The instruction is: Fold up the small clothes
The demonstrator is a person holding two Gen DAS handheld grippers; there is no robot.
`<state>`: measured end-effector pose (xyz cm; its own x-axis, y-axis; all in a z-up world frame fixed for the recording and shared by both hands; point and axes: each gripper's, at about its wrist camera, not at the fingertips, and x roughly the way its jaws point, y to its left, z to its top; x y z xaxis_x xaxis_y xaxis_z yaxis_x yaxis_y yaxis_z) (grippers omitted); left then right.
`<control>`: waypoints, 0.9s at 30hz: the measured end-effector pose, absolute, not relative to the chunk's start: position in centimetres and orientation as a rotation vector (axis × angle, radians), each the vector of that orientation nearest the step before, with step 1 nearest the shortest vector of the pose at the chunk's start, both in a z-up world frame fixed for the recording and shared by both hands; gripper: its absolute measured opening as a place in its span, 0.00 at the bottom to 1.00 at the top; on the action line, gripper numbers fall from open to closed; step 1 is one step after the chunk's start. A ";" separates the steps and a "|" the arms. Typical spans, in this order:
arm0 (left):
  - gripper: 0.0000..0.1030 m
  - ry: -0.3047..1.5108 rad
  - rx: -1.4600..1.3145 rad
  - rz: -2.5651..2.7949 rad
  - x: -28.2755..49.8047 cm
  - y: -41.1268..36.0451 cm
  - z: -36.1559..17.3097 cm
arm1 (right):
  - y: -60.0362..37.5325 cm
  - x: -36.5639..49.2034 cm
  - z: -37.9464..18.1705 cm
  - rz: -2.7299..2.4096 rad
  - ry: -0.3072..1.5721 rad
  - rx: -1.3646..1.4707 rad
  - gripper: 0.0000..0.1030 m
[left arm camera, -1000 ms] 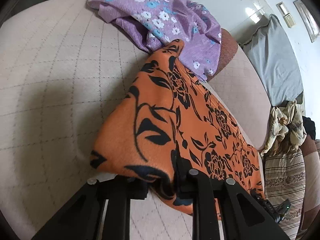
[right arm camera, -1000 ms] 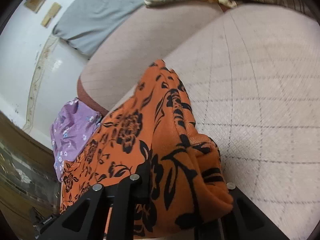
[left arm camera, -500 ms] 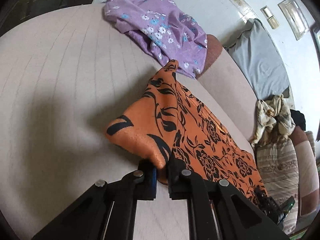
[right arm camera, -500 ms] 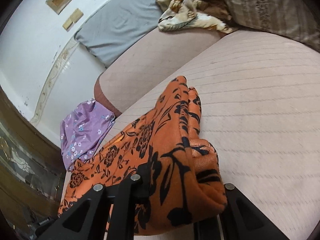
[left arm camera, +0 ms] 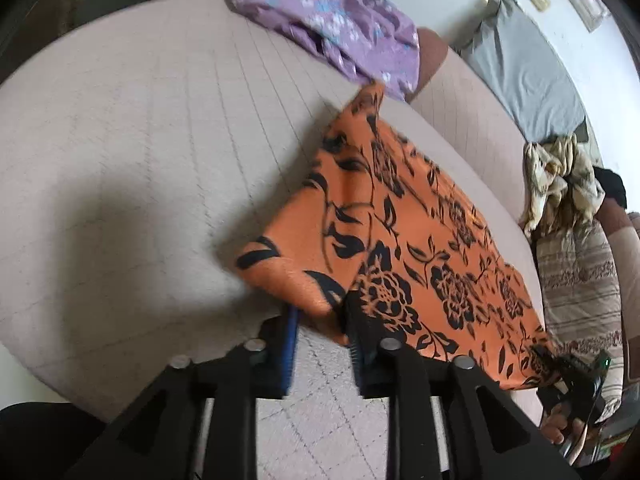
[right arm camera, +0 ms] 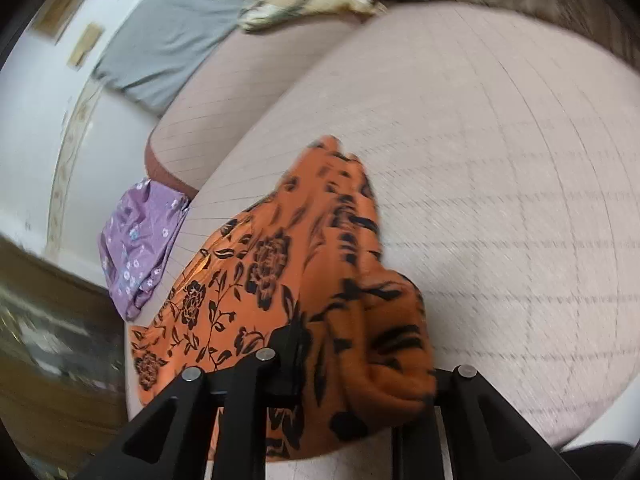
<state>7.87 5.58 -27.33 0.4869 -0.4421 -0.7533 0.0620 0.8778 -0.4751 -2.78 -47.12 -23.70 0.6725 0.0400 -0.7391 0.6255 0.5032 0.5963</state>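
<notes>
My left fingers (left arm camera: pixel 320 344) are spreading apart, with a folded corner of the orange floral cloth (left arm camera: pixel 400 240) hanging in the gap between them; the pads no longer seem to press it. My right fingers (right arm camera: pixel 344 384) are opening too, and the cloth's other near corner (right arm camera: pixel 360 320) is bunched thickly between them, draped over the right-hand one so I cannot see whether that pad is touching the fabric.

The cloth lies on the beige quilted sofa seat (left arm camera: pixel 140 160), folded into a long band. In the left view its long axis runs from my left fingers away towards the lower right, where my other gripper (left arm camera: pixel 576 372) sits at its far end, and a narrower tail tapers up towards the backrest. In the right view the same band stretches leftwards from my fingers.

Past the tail, a purple flowered garment (left arm camera: pixel 328 20) is heaped on the sofa's edge, just beyond the orange tip and apart from it. A grey cushion (left arm camera: pixel 524 76) leans on the white wall, with a crumpled cream-patterned cloth (left arm camera: pixel 560 176) and a striped pillow (left arm camera: pixel 576 280) further along. The seat to the left of the cloth is bare.
</notes>
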 end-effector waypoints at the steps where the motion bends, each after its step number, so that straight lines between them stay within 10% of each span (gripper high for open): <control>1: 0.32 0.988 -0.392 -0.300 7.5 5.9 -26.7 | -47.5 -3.5 -23.5 -0.403 0.752 1.016 0.25; 5: 0.61 0.852 -0.295 -0.182 6.5 7.6 -25.1 | -48.9 -7.1 -21.8 -0.543 0.638 1.018 0.30; 10: 0.61 0.926 -0.306 -0.223 8.1 7.1 -27.3 | -48.5 -10.1 -17.9 -0.626 0.440 0.856 0.31; 18: 0.61 0.940 -0.372 -0.391 9.5 4.4 -28.7 | -38.4 -1.4 -17.4 -0.248 0.656 0.560 0.29; 22: 0.29 0.939 -0.381 -0.423 10.0 4.1 -29.2 | -33.7 3.1 -19.9 -0.089 0.794 0.516 0.28; 26: 0.30 0.926 -0.378 -0.416 10.0 3.7 -29.3 | -31.7 5.6 -22.7 0.010 0.877 0.588 0.28; 27: 0.45 0.929 -0.370 -0.405 10.2 3.5 -29.4 | -31.4 6.0 -23.6 0.018 0.896 0.603 0.29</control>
